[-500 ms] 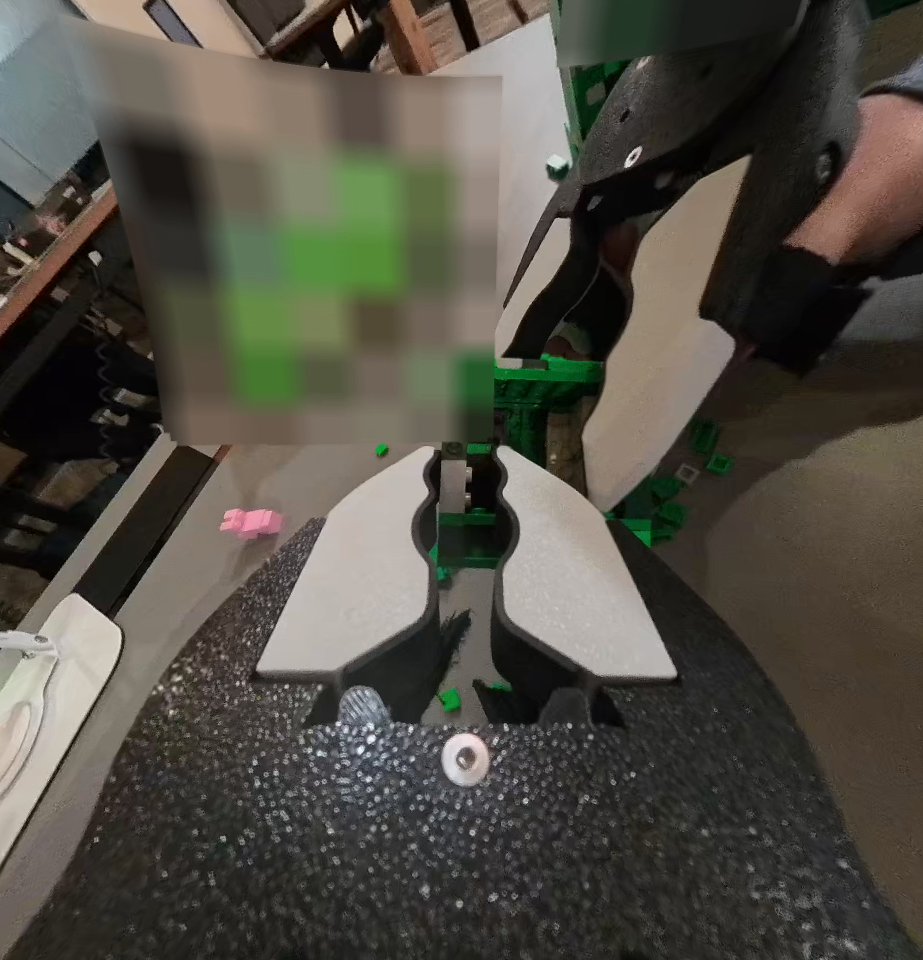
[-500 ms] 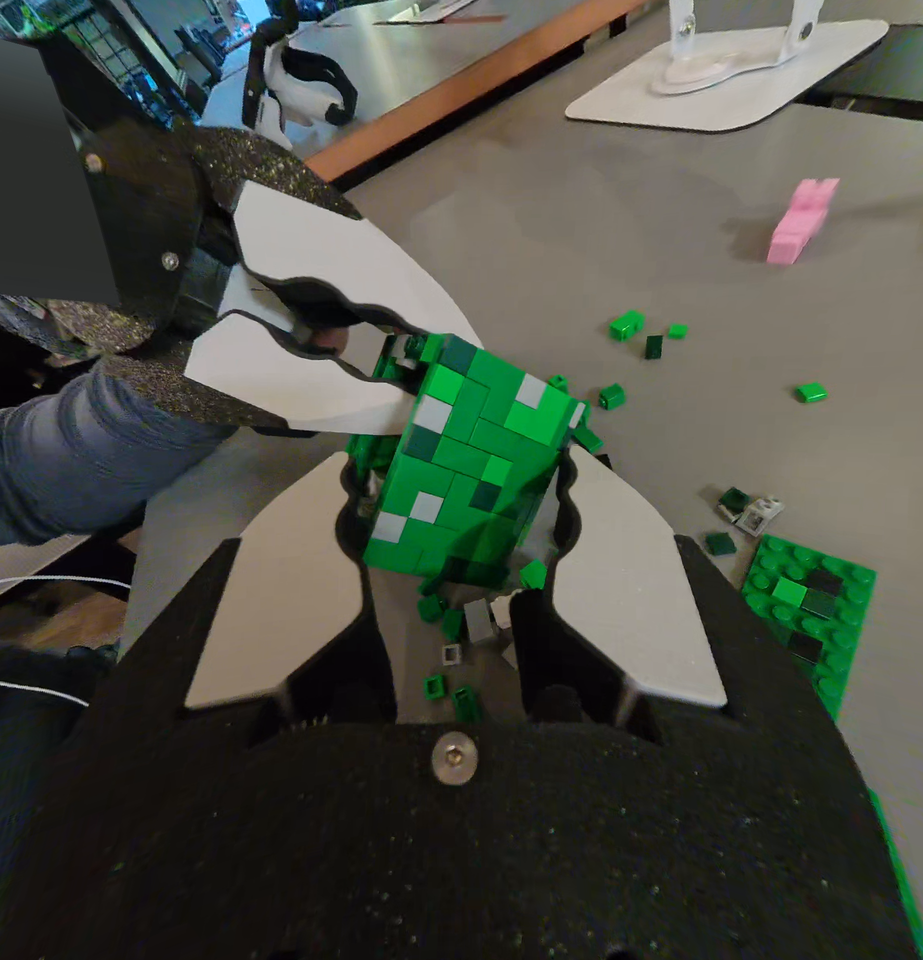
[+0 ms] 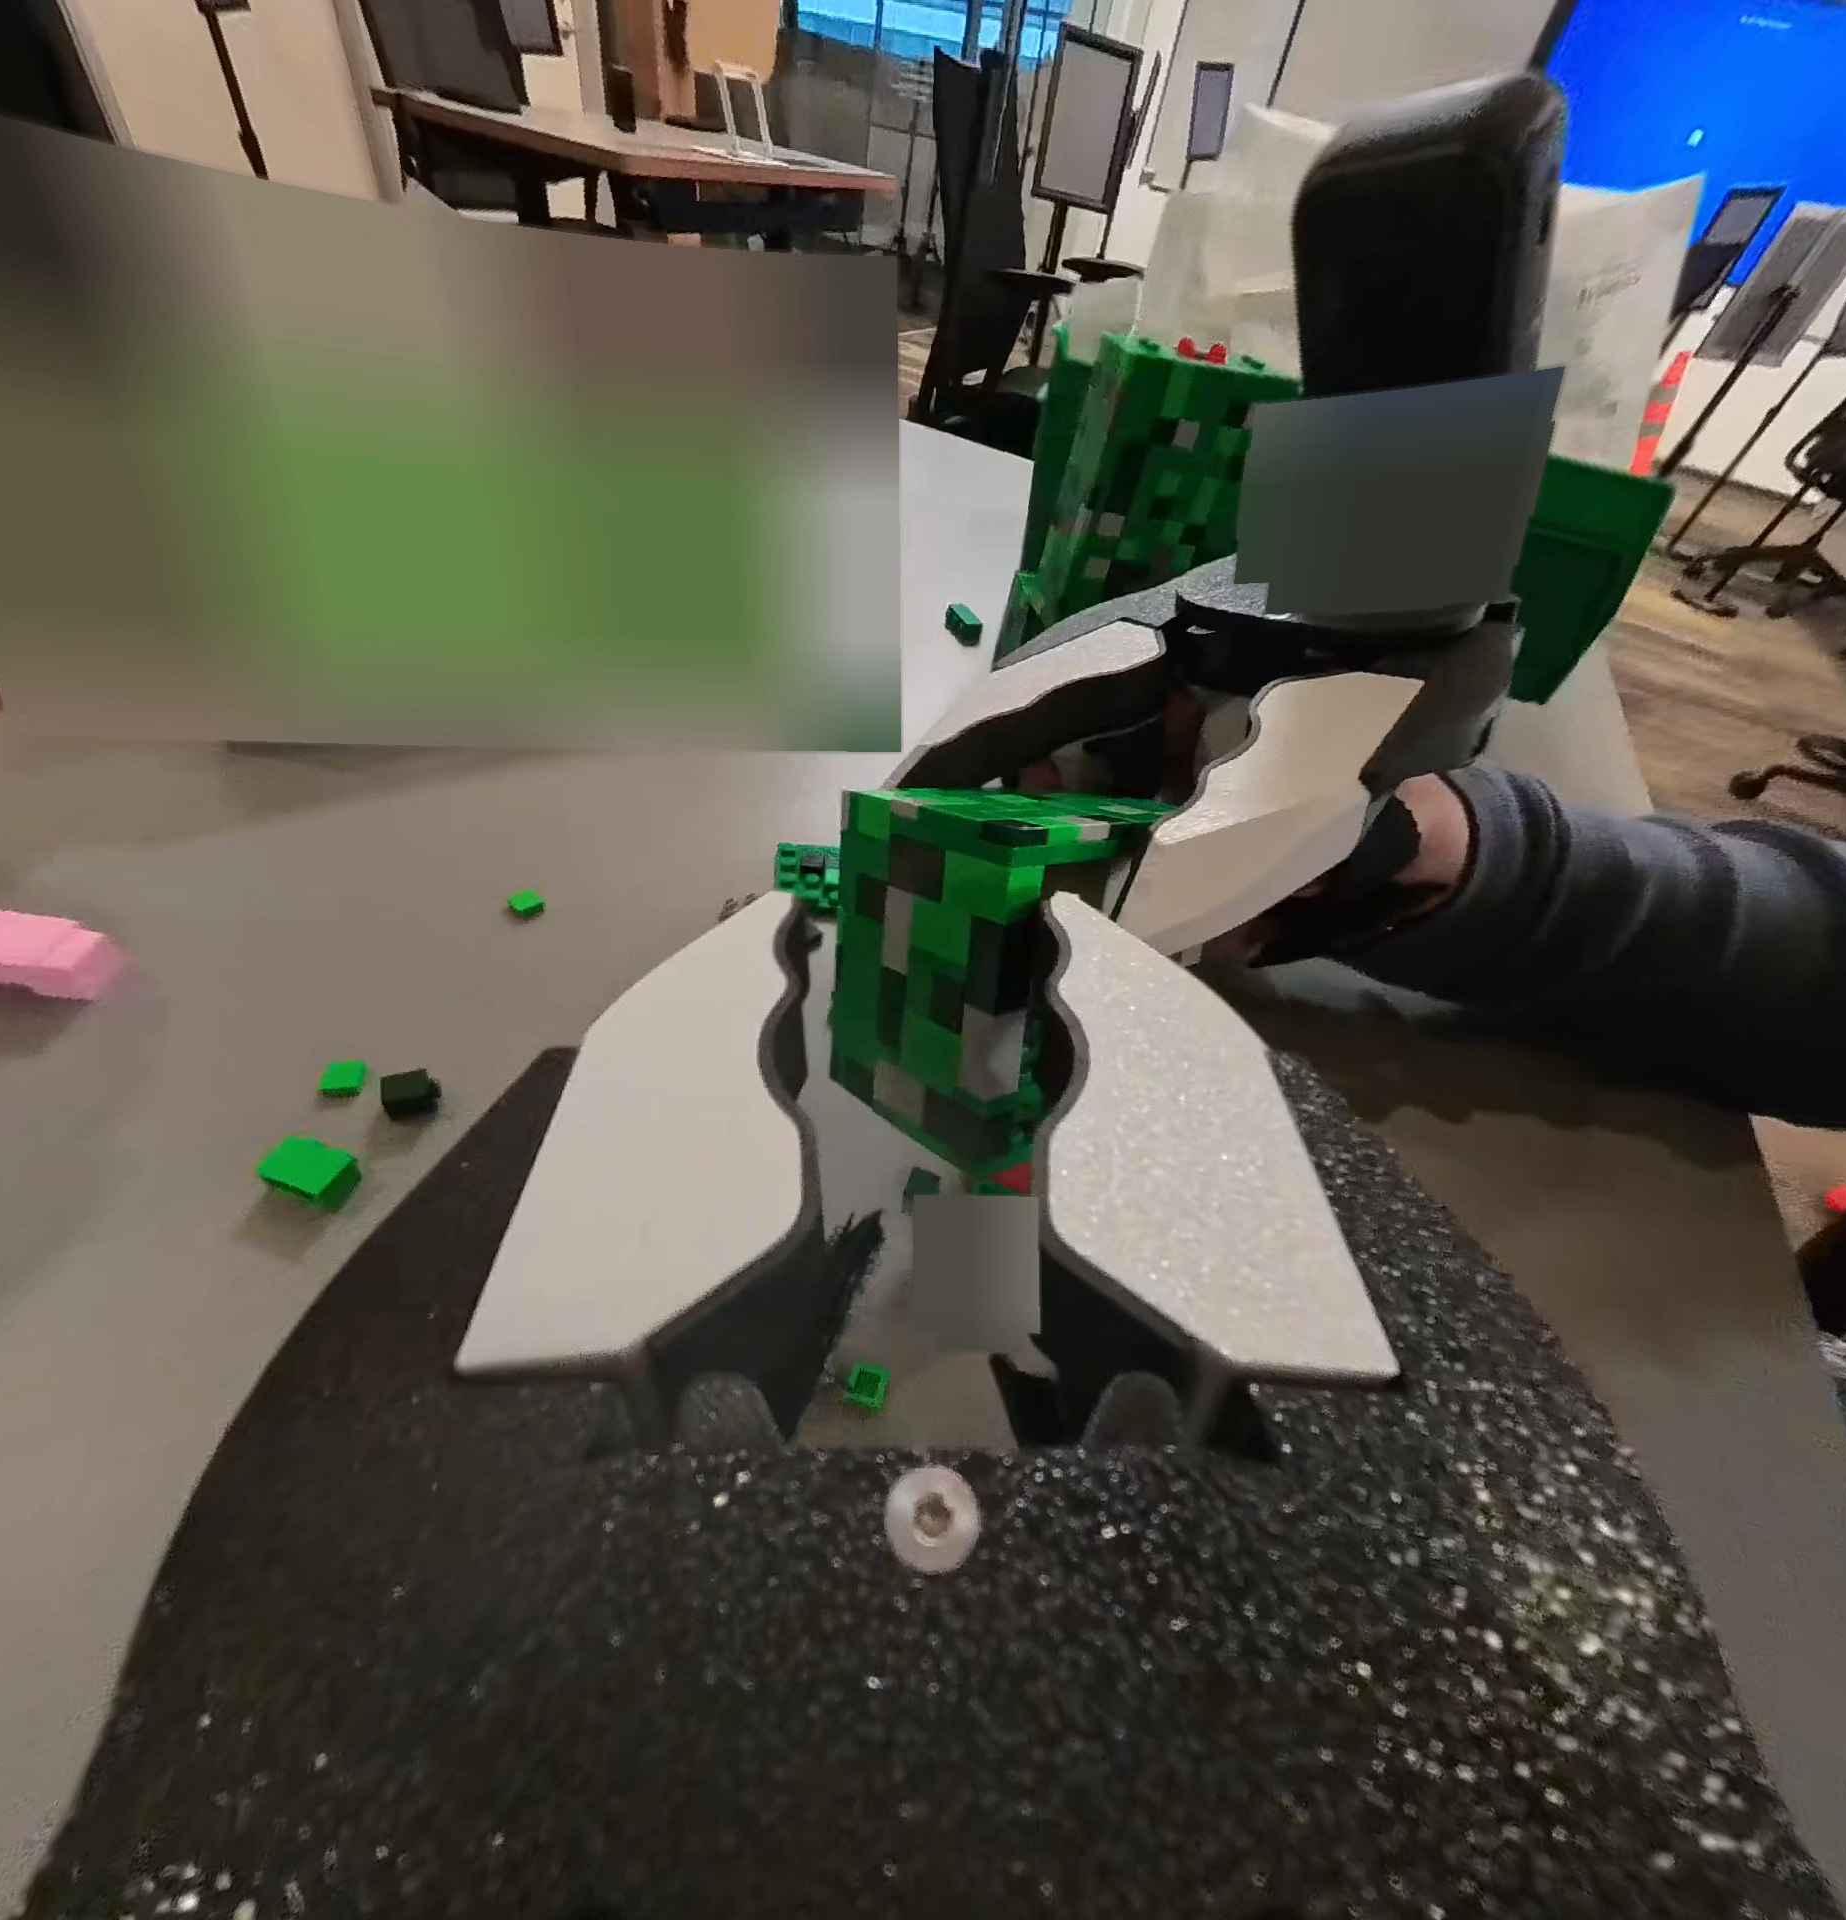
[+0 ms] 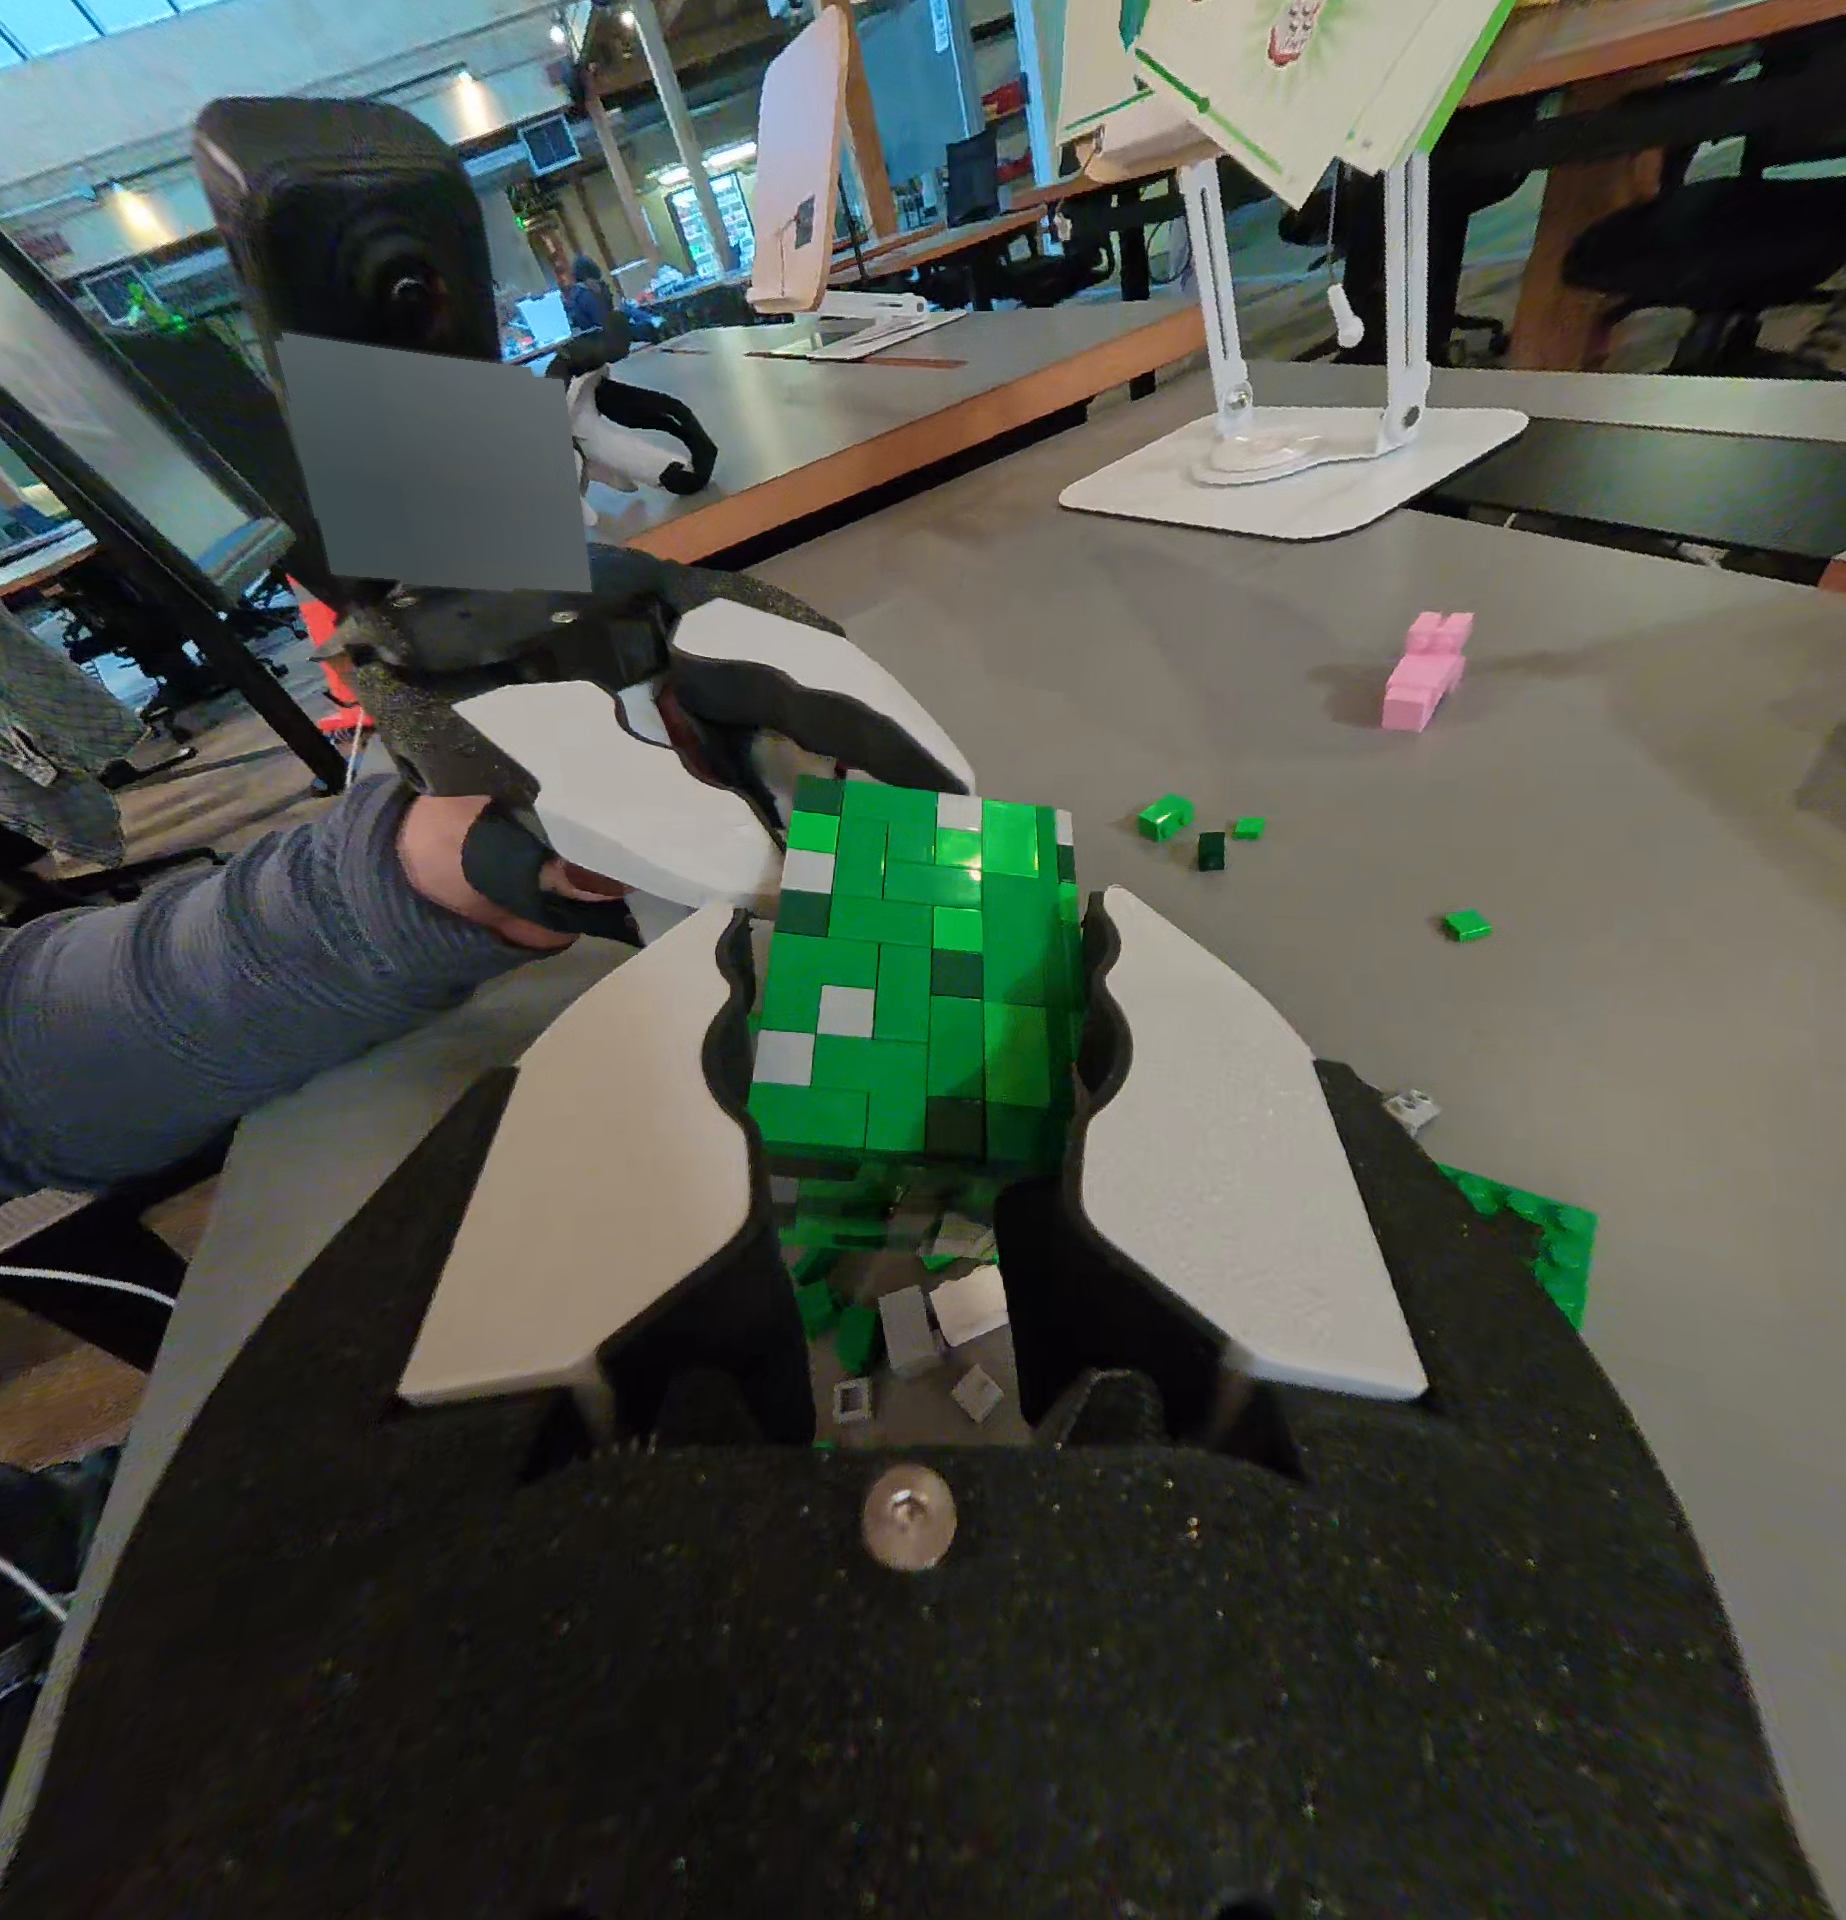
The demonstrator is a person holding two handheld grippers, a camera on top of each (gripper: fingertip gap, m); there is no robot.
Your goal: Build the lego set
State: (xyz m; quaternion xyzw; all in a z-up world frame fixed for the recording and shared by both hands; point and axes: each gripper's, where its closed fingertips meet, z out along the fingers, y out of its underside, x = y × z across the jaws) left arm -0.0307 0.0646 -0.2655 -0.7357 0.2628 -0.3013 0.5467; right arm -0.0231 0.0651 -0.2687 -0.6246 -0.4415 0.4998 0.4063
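We grip the green brick block (image 4: pixel 914 987) with our right gripper (image 4: pixel 911 935), its fingers closed against the block's two sides above the grey table (image 4: pixel 1314 727). Our left gripper (image 3: pixel 924 935) meets the same block from the other side; its right finger touches the block, its left finger stands off, so we cannot tell whether it grips. Loose green bricks (image 4: pixel 1165 816) and a pink brick figure (image 4: pixel 1426 673) lie farther in on the table.

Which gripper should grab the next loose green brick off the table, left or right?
Probably left. The right gripper is shut on the green block. The left gripper sits open around the block's end, and loose green bricks lie on the table on its side.
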